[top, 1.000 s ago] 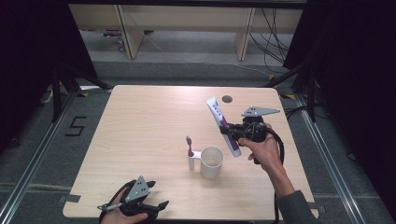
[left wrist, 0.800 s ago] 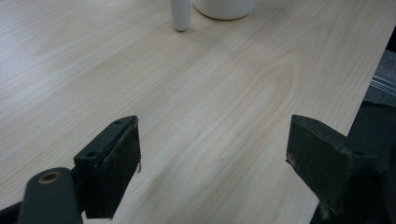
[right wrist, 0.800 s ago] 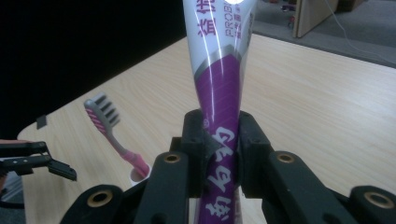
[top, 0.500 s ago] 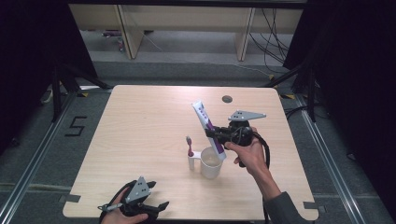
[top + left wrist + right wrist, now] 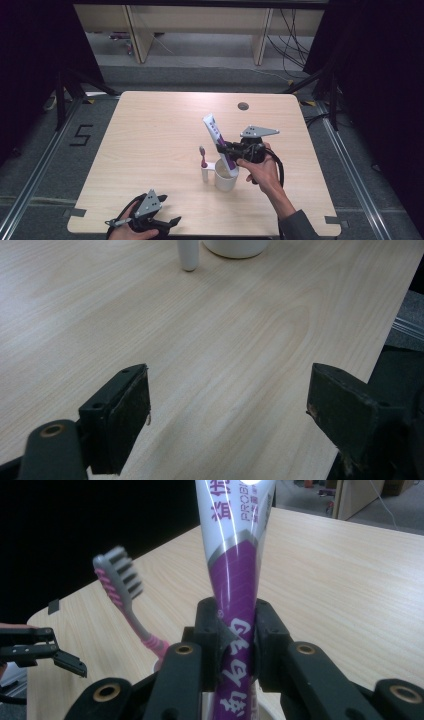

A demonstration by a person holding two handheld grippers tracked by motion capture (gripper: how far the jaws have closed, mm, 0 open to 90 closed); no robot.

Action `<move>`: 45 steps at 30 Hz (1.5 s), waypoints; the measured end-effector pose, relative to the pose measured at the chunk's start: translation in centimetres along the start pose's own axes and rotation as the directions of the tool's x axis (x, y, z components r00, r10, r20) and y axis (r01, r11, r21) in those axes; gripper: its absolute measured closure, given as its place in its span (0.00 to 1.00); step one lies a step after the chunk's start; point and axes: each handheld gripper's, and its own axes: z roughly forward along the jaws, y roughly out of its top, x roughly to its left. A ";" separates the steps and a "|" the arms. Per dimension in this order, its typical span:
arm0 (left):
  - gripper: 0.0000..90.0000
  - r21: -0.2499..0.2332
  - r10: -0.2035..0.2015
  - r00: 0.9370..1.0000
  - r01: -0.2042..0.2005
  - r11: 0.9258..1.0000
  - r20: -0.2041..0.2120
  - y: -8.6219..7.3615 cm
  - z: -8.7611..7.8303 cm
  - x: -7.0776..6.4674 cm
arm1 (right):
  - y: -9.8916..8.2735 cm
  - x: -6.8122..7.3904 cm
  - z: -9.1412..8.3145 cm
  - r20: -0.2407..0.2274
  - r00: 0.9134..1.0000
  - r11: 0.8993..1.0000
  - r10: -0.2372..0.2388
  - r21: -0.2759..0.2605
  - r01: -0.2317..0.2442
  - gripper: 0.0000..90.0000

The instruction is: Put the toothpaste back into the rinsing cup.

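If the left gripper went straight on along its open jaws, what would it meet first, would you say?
Probably the white toothbrush holder, just ahead of the white cup; depth is uncertain.

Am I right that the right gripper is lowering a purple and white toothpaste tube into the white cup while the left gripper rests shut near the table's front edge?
Not quite: the left gripper is open, its jaws wide apart in the left gripper view. The rest holds: the right gripper clamps the toothpaste tube over the white cup.
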 end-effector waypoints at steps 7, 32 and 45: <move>0.19 0.007 0.010 1.000 -0.010 1.000 0.000 0.0 0.0 0.1 | -1.1 0.4 0.3 -0.019 0.999 1.000 -0.027 0.005 0.027 0.85; 0.19 -0.011 -0.004 1.000 0.004 1.000 0.007 0.0 0.0 -0.1 | -3.5 1.6 -0.3 0.035 0.986 0.983 -0.161 0.089 0.157 0.85; 0.19 -0.016 -0.011 1.000 0.011 1.000 0.008 0.0 0.0 -0.2 | -4.9 1.7 -0.5 0.042 0.984 0.980 -0.173 0.106 0.168 0.85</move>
